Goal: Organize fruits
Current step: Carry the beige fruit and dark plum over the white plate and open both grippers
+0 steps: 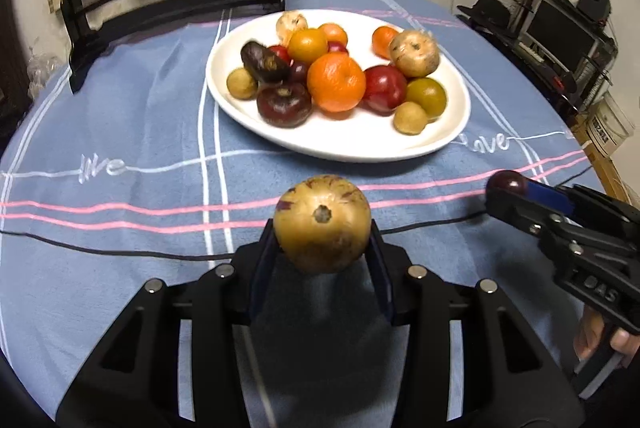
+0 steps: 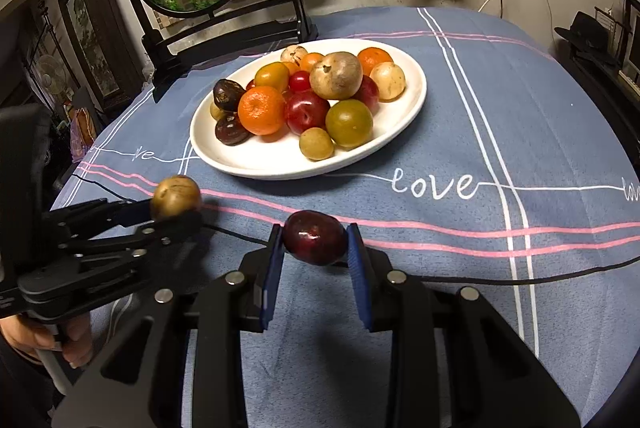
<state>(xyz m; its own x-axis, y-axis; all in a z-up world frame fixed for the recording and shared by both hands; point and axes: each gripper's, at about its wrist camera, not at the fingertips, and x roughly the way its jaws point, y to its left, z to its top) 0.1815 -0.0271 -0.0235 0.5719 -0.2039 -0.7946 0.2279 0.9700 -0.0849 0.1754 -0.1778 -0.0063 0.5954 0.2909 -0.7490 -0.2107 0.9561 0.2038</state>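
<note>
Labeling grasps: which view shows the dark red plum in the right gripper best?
Right wrist view: the dark red plum sits centered and unobstructed in the right gripper. In the left wrist view it is just a small dark bulge at the gripper's tip, near the right edge.

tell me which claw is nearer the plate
Too close to call. The left claw, shut on a tan fruit, and the right claw, shut on a plum, both hang short of the plate's near rim.

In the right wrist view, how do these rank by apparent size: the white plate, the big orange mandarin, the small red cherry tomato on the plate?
1. White plate
2. Mandarin
3. Cherry tomato, clearly smallest
</note>
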